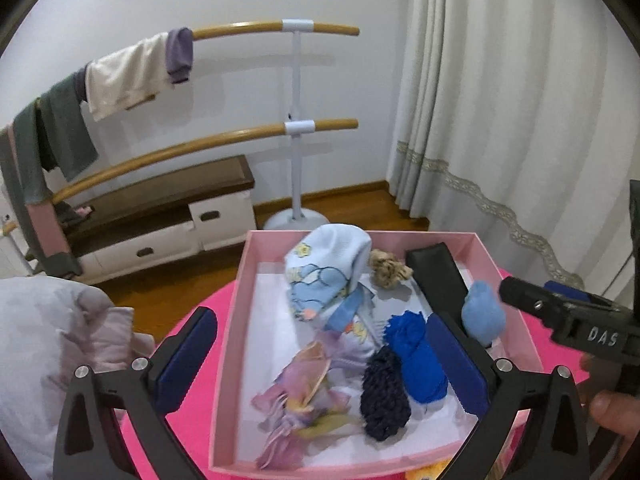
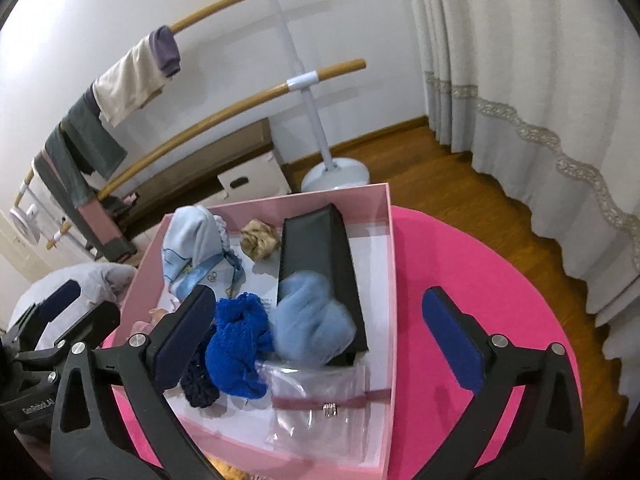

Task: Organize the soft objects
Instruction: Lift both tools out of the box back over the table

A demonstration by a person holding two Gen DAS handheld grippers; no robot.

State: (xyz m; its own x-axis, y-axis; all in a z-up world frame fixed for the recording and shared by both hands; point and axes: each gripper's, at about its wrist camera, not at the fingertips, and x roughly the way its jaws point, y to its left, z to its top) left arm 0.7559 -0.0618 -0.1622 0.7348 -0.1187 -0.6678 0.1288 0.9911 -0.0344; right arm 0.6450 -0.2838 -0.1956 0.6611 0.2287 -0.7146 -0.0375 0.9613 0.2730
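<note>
A pink box (image 1: 234,316) (image 2: 390,264) on a hot-pink round table (image 2: 460,264) holds soft items: a pale blue printed cloth (image 1: 326,276) (image 2: 192,248), a royal blue knit (image 1: 416,356) (image 2: 236,344), a navy knit (image 1: 384,396), a lilac scarf (image 1: 296,396), a tan scrunchie (image 1: 388,268) (image 2: 260,238), a light blue soft piece (image 1: 482,316) (image 2: 312,320) and a black case (image 2: 320,256). My left gripper (image 1: 324,356) is open over the box. My right gripper (image 2: 320,328) is open and empty above the light blue piece, which looks blurred.
A pale pink-grey garment (image 1: 60,344) lies left of the table. A clear plastic bag (image 2: 320,404) lies at the box's near end. A wooden double-rail rack (image 1: 296,120) with hung clothes, a low cabinet (image 1: 168,216) and curtains (image 1: 500,100) stand behind.
</note>
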